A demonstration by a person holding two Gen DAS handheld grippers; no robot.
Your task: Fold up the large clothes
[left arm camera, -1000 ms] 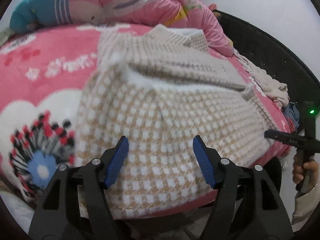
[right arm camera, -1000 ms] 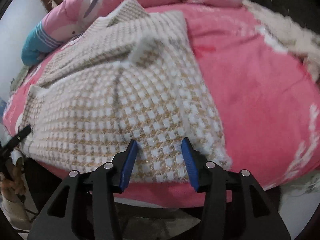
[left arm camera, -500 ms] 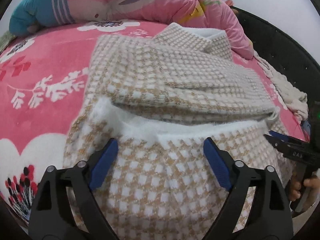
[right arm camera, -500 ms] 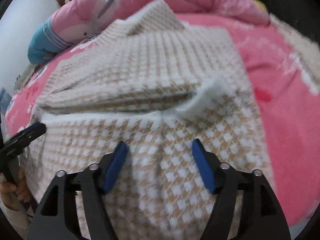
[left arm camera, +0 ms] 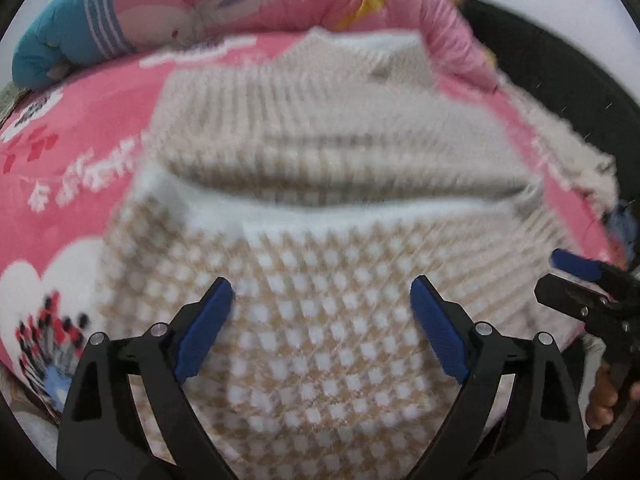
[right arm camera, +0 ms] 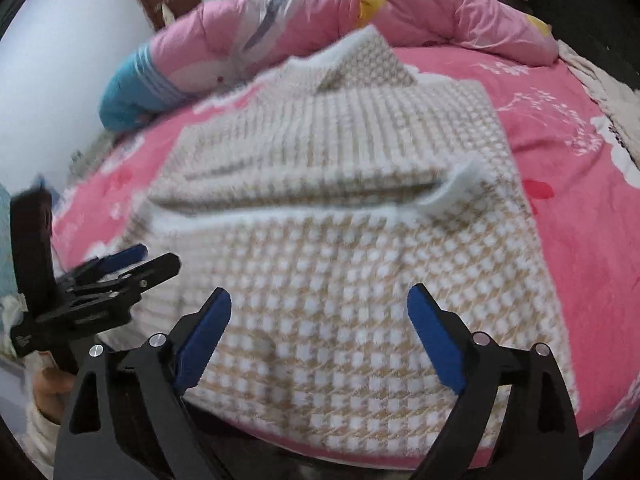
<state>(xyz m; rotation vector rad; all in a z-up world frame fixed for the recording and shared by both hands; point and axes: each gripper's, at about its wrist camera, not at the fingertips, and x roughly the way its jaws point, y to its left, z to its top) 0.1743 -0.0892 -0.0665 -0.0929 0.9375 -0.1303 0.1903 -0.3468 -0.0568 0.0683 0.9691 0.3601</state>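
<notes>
left wrist: left tongs (left arm camera: 322, 316) released, jaws just spread wider, nothing between them, over the checked knit sweater (left arm camera: 320, 340) lying part-folded on the bed (left arm camera: 60, 184) | right wrist: right tongs (right arm camera: 320, 328) likewise just widened, empty; left tongs at the picture's left | handling: likely thick, soft, floppy, light; pinch the white folded edge (right arm camera: 280, 216) at both corners.

Houndstooth garments: one (right arm camera: 340, 280)
Hand-held grippers: two, left (left arm camera: 322, 320) and right (right arm camera: 319, 330)
Pink quilts: one (right arm camera: 328, 12)
Pink floral beds: one (right arm camera: 580, 208)
Pale knitted cloths at the bed's edge: one (left arm camera: 568, 140)
</notes>
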